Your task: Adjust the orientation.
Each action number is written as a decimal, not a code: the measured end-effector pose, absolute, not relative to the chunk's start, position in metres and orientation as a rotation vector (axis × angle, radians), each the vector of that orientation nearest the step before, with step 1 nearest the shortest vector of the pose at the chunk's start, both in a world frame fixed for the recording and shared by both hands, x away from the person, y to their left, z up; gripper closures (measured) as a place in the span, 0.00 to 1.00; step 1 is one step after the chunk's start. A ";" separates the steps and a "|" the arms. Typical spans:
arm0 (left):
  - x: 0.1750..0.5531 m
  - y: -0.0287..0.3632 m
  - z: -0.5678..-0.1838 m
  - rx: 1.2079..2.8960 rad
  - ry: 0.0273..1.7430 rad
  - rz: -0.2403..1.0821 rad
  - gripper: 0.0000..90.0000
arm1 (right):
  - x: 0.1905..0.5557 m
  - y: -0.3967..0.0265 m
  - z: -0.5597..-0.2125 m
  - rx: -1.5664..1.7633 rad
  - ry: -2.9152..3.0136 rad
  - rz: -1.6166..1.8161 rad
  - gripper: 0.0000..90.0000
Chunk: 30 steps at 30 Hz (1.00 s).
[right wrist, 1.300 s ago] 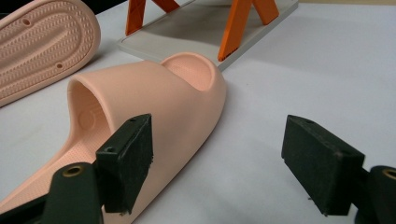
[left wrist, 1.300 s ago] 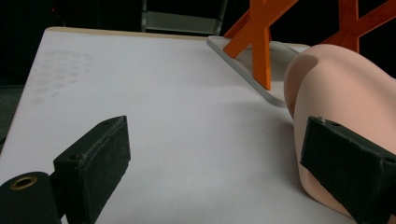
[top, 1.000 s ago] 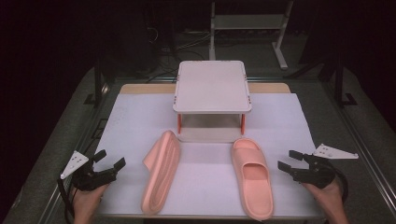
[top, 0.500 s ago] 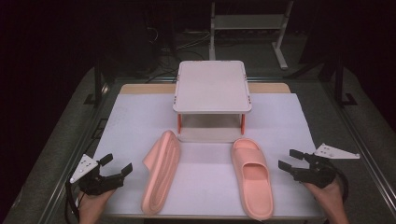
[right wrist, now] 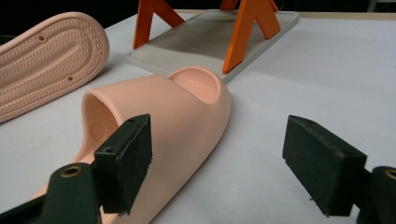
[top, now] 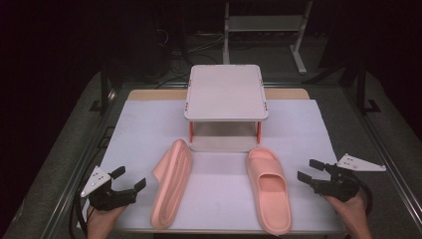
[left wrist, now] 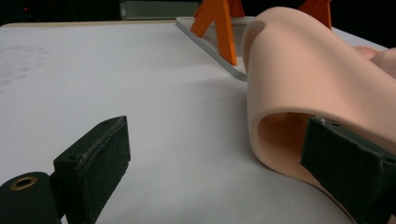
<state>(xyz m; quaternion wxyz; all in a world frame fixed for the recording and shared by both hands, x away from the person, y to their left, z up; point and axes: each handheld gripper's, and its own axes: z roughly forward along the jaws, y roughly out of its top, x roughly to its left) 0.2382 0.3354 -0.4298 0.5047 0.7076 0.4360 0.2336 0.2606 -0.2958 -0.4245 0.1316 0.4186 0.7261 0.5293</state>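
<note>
Between my left gripper (top: 127, 181) jaws: bare white sheet (left wrist: 140, 93), jaws spread wide, holding nothing. Tipped slipper (top: 171, 181) lies just to gripper's right, resting on its side edge, sole toward me, long axis running away from me toward shelf rack (top: 226, 92); its strap arch sits near one pad (left wrist: 348, 170), no contact I can confirm. Right gripper (top: 311, 172) also released and empty, upright slipper (top: 268, 194) just to its left, toe toward rack. Left hand nearer tipped one; my read: approach crosswise to its long axis.
</note>
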 end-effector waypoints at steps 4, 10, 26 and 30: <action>0.238 0.332 -0.431 1.750 1.046 0.543 0.09 | 0.261 -0.293 -0.424 1.206 2.117 1.537 0.26; 0.238 0.328 -0.430 1.797 1.024 0.514 0.14 | 0.261 -0.291 -0.424 1.194 2.122 1.535 0.26; 0.256 0.308 -0.436 1.920 0.955 0.431 0.33 | 0.258 -0.289 -0.422 1.174 2.132 1.546 0.26; 0.262 0.299 -0.439 1.963 0.950 0.439 0.38 | 0.257 -0.289 -0.422 1.173 2.127 1.550 0.26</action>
